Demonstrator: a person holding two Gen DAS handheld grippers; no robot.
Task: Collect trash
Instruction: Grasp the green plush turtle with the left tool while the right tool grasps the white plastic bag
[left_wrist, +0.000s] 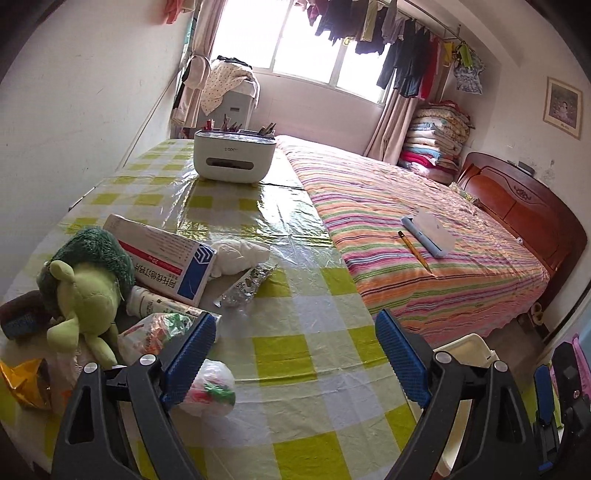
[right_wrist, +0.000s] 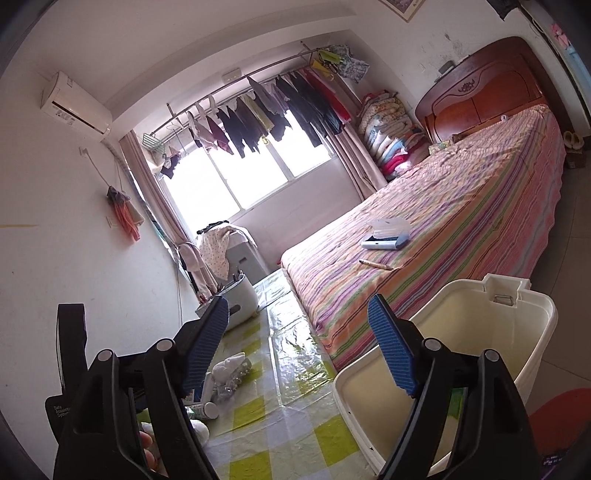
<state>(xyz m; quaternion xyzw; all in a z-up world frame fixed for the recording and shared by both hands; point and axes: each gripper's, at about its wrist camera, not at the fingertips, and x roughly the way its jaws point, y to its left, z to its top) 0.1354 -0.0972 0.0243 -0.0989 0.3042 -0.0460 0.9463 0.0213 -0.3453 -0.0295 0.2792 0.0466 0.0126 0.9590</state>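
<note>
My left gripper is open and empty above the checked tablecloth. Trash lies at its left: a knotted plastic bag by the left finger, a crumpled snack bag, a foil wrapper, a white tissue wad, a medicine box and a small bottle. My right gripper is open and empty, held above the table beside a cream bin. The tissue and bottle show below its left finger.
A green plush toy and gold foil sit at the table's left edge. A white pen organiser stands at the far end. A striped bed with a pencil case and pencil runs along the right.
</note>
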